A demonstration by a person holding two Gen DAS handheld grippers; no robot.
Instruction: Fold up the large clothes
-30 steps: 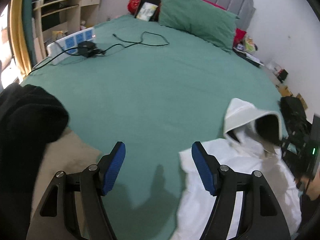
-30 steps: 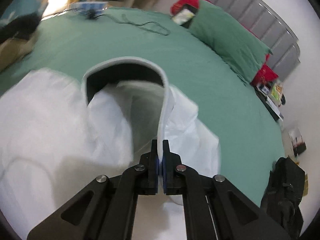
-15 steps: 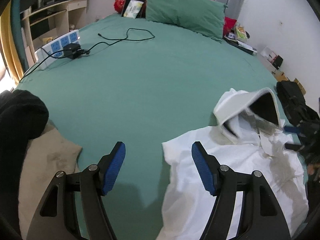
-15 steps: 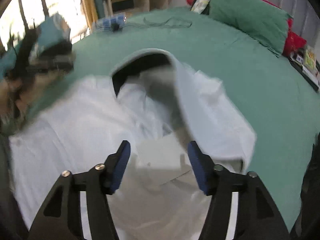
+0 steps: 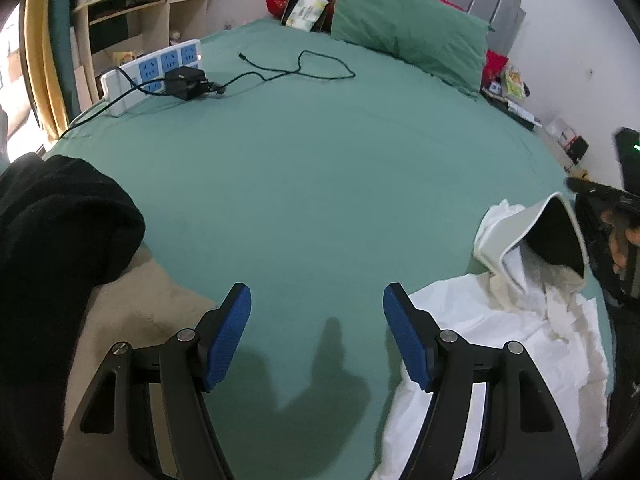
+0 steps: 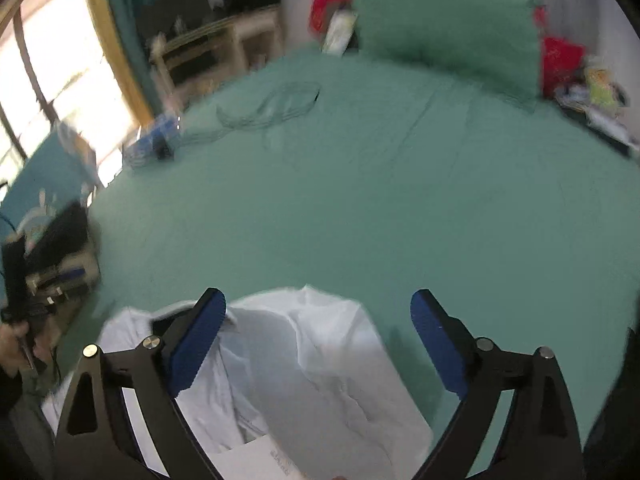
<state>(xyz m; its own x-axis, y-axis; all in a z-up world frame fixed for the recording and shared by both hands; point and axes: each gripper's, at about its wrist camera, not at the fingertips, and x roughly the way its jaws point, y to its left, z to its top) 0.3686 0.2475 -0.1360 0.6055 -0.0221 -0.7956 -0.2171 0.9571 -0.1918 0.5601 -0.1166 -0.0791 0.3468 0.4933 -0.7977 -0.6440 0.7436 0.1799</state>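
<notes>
A white hooded garment (image 5: 520, 340) lies crumpled on the green bed sheet (image 5: 320, 168) at the lower right of the left wrist view, its hood (image 5: 536, 232) standing open. It also shows in the right wrist view (image 6: 304, 372), low and left of centre. My left gripper (image 5: 316, 336) is open and empty above bare sheet, just left of the garment's edge. My right gripper (image 6: 316, 340) is open and empty, hovering over the garment; its left finger overlaps the cloth. The right wrist view is blurred.
A black garment (image 5: 52, 232) and a beige cloth (image 5: 132, 312) lie at the bed's left edge. A white power strip (image 5: 152, 72) with a black charger and cable (image 5: 296, 68) lies at the far left. A green pillow (image 5: 408, 32) is at the headboard.
My right gripper let go of the hood's rim, opened wide and pulled back from the garment. The hood dropped toward the bed. My left gripper stayed open, shifting slightly.
</notes>
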